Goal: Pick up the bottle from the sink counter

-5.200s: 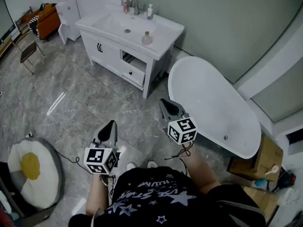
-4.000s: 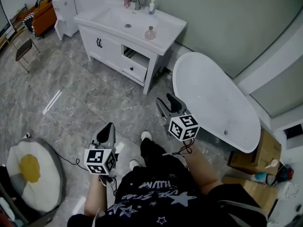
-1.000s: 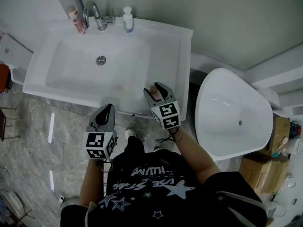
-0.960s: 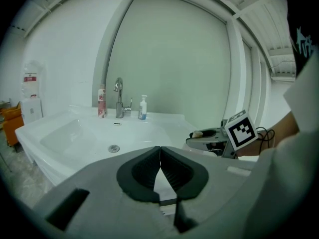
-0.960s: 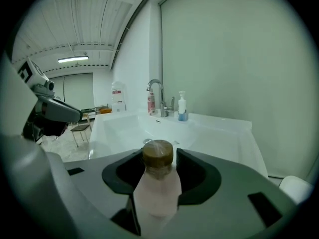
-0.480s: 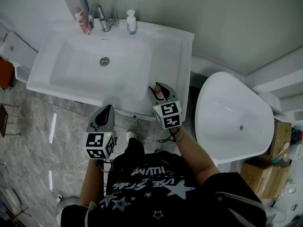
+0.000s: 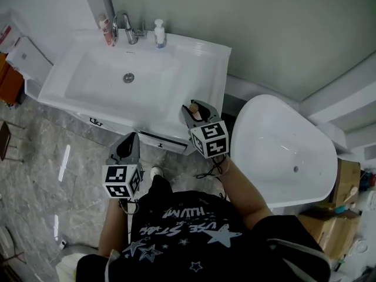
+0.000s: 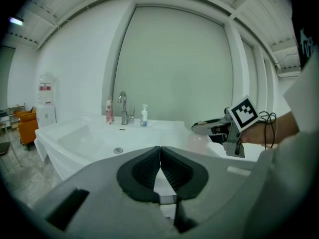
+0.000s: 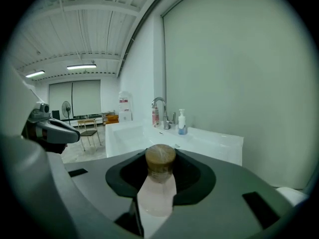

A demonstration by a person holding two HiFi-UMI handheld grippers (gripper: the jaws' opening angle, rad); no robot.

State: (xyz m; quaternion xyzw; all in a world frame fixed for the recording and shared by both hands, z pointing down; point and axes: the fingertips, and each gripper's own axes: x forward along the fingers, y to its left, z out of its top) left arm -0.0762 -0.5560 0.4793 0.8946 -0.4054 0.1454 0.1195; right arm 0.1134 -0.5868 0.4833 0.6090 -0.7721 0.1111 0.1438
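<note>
**Checker:** Entry for the right side, please. Where was the bottle?

**Operator:** The bottle [image 9: 158, 185] sat between the fingers of my right gripper [image 9: 160, 176], upright. Its brown cork stood up above the pads and its pale pink body hung below them. The fingers had just been closing, and I logged them as clamped on the neck, one pad on each side, just under the cork.

**Checker:** And relative to the sink counter?

**Operator:** In the head view the right gripper [image 7: 192, 107] was over the front right part of the sink counter [image 7: 208, 75], with only the bottle's [image 7: 191, 108] cork showing between the fingers. From the left gripper view the round body [image 8: 197, 143] showed just under the right gripper [image 8: 199, 128], low over the white top. I could not tell whether its base was clear of the surface.

**Checker:** Left side?

**Operator:** The fingers of my left gripper [image 8: 160, 168] were pressed together with nothing between them. In the head view the left gripper [image 7: 130, 141] was held in front of the counter's front edge, to the left of the right one and well apart from the bottle.

**Checker:** Anything else on the counter?

**Operator:** At the back edge stood the faucet [image 7: 124, 25], with a pump dispenser [image 7: 158, 33] just to its right and a pink tube [image 7: 107, 29] just to its left, all far from both grippers. A white bathtub [image 7: 288, 151] lay to the right of the counter.
</note>
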